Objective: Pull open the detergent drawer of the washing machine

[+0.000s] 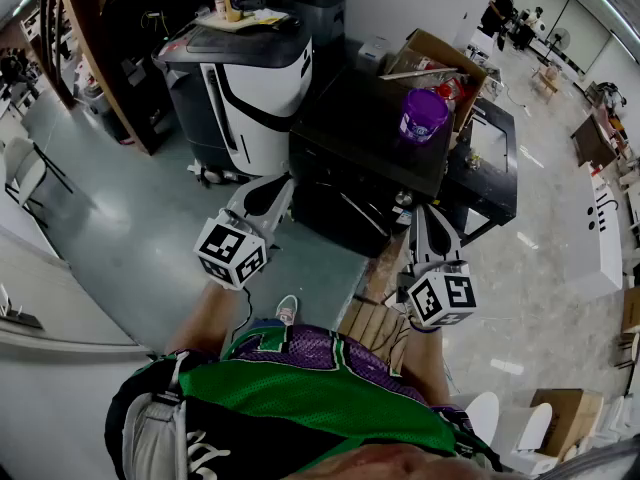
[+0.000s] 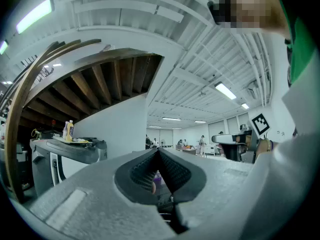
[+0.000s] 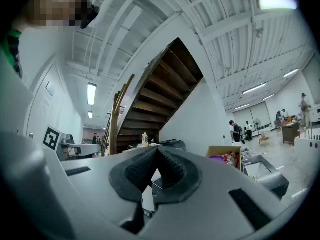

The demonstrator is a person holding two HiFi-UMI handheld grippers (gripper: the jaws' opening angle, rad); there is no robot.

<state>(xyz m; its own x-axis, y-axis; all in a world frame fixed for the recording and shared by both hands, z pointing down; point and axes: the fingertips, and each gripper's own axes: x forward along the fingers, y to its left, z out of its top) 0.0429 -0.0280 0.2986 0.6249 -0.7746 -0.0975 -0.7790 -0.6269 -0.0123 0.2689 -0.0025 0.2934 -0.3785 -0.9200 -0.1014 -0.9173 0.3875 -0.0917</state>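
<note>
We hold our left gripper (image 1: pixel 284 182) and right gripper (image 1: pixel 421 214) level, both jaws closed on nothing, tips near the black washing machine (image 1: pixel 365 138) just ahead, its detergent drawer indiscernible to us, purple bottle (image 1: pixel 424 114) on top, cardboard box (image 1: pixel 440 53) behind

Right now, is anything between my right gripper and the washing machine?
Nothing visible does. The right gripper, shut, hangs just before the black washing machine with only air between. The purple tub sits on top, out of the way. I can't make out the drawer.
</note>
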